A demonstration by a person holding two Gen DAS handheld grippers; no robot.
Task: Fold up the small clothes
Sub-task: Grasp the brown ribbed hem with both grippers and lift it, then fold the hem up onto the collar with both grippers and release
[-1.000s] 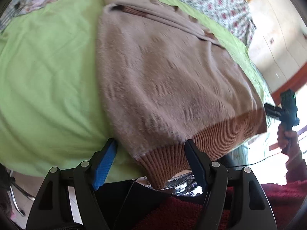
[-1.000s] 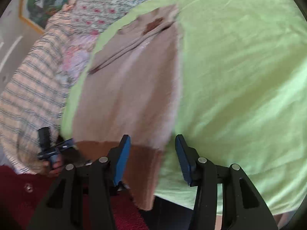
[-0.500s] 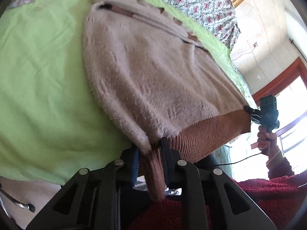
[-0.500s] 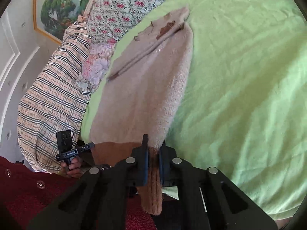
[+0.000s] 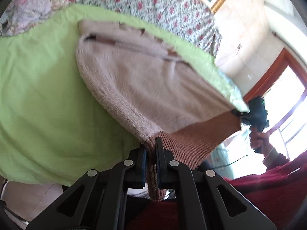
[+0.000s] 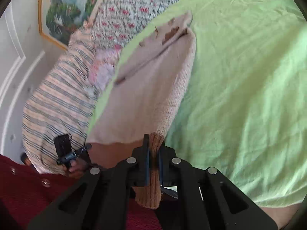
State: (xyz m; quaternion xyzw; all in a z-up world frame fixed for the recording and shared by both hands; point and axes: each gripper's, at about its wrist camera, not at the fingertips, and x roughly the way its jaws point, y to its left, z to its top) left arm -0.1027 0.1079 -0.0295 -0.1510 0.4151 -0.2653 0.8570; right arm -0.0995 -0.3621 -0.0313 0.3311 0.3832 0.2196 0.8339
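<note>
Left wrist: both claws, left claw (image 5: 151,151) and right claw (image 6: 153,151), pinch sweater (image 5: 153,88) hem corners.

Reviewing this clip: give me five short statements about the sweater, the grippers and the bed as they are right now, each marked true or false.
1. The left gripper is shut on the sweater at its ribbed hem. True.
2. The right gripper is open and clear of the fabric. False: it is shut on the hem's other corner.
3. The sweater lies on a green sheet. True.
4. The hem is the same pale colour as the sweater body. False: it is a darker brown rib.
5. The sweater is already folded into a small square. False: it lies spread out, with only the hem end raised.
</note>
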